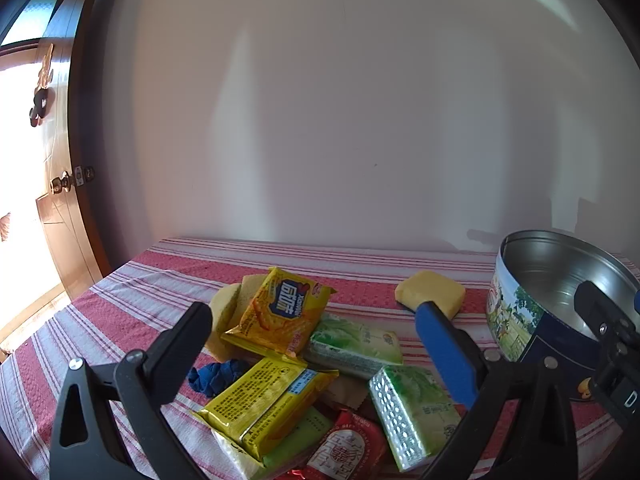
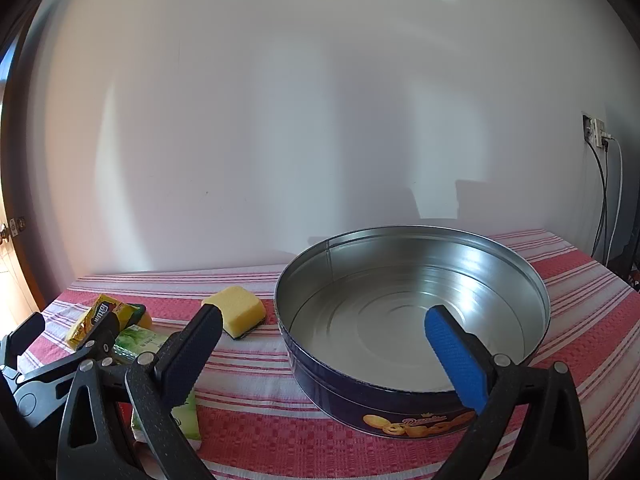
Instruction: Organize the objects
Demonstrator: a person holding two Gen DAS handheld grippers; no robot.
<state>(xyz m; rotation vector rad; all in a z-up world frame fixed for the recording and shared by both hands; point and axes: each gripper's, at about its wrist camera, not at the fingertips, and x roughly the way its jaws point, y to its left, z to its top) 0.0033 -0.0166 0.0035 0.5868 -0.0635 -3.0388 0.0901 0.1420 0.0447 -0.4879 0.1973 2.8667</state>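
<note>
A pile of snack packets lies on the striped cloth: a yellow cracker packet (image 1: pixel 280 310), a second yellow packet (image 1: pixel 268 402), two green packets (image 1: pixel 356 344) (image 1: pixel 416 412) and a red packet (image 1: pixel 348 446). A blue scrunchie (image 1: pixel 216 376) lies beside them. My left gripper (image 1: pixel 312 320) is open above the pile, holding nothing. A round cookie tin (image 2: pixel 412 320) stands open and empty. My right gripper (image 2: pixel 320 322) is open and empty, its blue finger over the tin's near rim. A yellow sponge (image 2: pixel 240 310) lies left of the tin; it also shows in the left wrist view (image 1: pixel 432 292).
The red-and-white striped tablecloth (image 2: pixel 260 420) covers the table, which stands against a white wall. Another sponge (image 1: pixel 228 312) lies under the yellow packet. A wooden door (image 1: pixel 60 200) stands at the far left. Cables (image 2: pixel 604 200) hang at the far right.
</note>
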